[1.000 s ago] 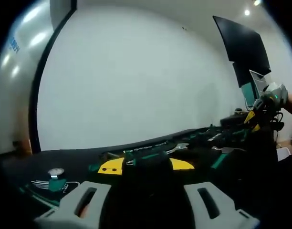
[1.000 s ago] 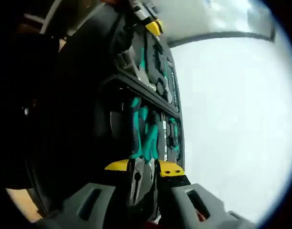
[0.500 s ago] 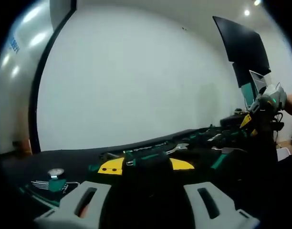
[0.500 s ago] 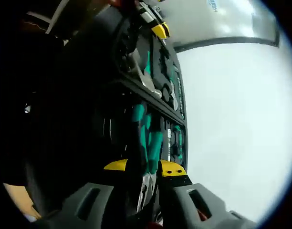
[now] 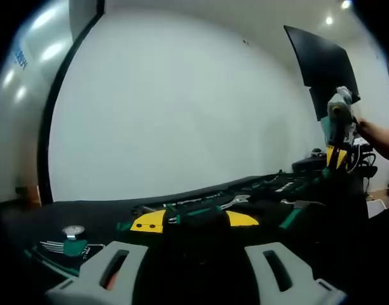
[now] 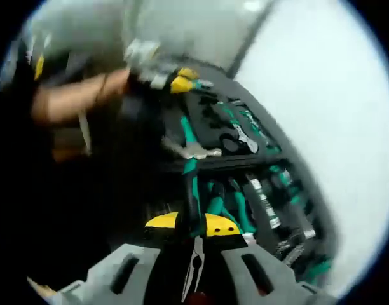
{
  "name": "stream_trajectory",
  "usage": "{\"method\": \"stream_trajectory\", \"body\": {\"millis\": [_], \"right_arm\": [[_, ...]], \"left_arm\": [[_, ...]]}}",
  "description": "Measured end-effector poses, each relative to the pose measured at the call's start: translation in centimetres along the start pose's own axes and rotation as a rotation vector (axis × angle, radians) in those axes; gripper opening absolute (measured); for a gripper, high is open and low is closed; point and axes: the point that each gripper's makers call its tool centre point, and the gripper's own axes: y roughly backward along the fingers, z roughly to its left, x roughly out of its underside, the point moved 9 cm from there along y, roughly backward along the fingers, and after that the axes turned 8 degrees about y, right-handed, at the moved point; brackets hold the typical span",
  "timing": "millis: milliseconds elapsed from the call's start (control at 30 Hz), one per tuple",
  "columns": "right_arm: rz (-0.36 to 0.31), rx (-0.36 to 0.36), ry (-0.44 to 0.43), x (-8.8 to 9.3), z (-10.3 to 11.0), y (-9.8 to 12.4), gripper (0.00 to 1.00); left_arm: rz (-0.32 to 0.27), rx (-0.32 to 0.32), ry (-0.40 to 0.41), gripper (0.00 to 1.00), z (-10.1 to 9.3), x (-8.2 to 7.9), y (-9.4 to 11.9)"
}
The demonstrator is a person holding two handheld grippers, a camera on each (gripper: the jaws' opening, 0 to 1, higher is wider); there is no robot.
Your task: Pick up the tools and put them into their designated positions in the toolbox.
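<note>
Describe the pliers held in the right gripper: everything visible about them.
The pliers have slim grey metal jaws tapering to a point and handles sleeved in green with black. They sit clamped in the right gripper between its yellow-tipped fingers, metal tip pointing back toward the camera, handles reaching forward over the open toolbox. They look lifted, touching nothing but the gripper.

left gripper (image 5: pixel 194 270): fingers apart, level | right gripper (image 6: pixel 193 267): fingers clamped on pliers (image 6: pixel 193 210)
</note>
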Motion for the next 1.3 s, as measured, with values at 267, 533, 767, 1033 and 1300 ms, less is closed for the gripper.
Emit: {"method": "stream_trajectory", "body": {"millis": [267, 533, 767, 1033, 1300], "right_arm": [[-0.131, 0.157, -0.493, 4.1, -8.0, 0.6, 0.00], [-0.140, 0.314, -0.321, 2.7, -5.2, 1.1, 0.28], [-0.112, 0.354, -0.231, 4.3, -3.1, -2.5, 0.32], [-0.072, 0.190, -0.116, 3.9, -3.1, -1.5, 0.28], [-0.128, -0.019, 0.070, 4.0, 0.7, -2.3, 0.28]], "left_arm": [[0.000, 0.000, 0.000, 0.35, 0.4, 0.1, 0.0], [0.006, 0.001, -0.006, 0.35, 0.5, 0.2, -0.1], [0.003, 0.004, -0.003, 0.35, 0.1, 0.1, 0.0], [0.019, -0.005, -0.009, 0.34, 0.2, 0.3, -0.1], [0.022, -0.004, -0.017, 0.34, 0.2, 0.4, -0.1]]}}
